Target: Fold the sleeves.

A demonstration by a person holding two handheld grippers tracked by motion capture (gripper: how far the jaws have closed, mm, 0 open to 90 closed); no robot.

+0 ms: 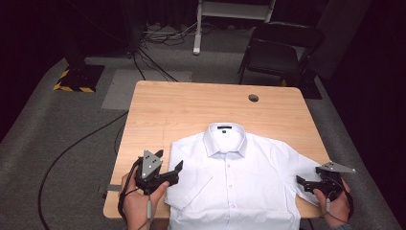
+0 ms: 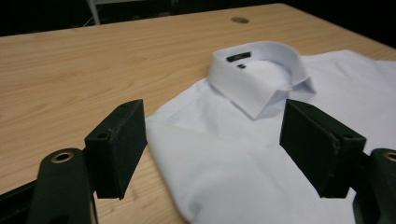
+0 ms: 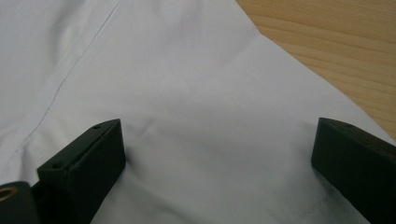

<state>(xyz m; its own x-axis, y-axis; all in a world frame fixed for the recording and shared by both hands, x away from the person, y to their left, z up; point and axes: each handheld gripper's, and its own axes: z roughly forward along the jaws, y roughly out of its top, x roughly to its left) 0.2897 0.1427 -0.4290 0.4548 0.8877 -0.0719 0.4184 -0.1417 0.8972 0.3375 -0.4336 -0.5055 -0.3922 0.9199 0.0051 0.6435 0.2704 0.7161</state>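
White cotton shirt lies face up, buttoned, at the desk's near edge, collar toward the far edge, spread flat, probably for folding. Left gripper hovers at the already folded-in sleeve, fingers wide apart, empty. Right gripper sits over the other sleeve, equally open, holding nothing. Collar label is unreadable.

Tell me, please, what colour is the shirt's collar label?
Black label, clearest in the left gripper view.
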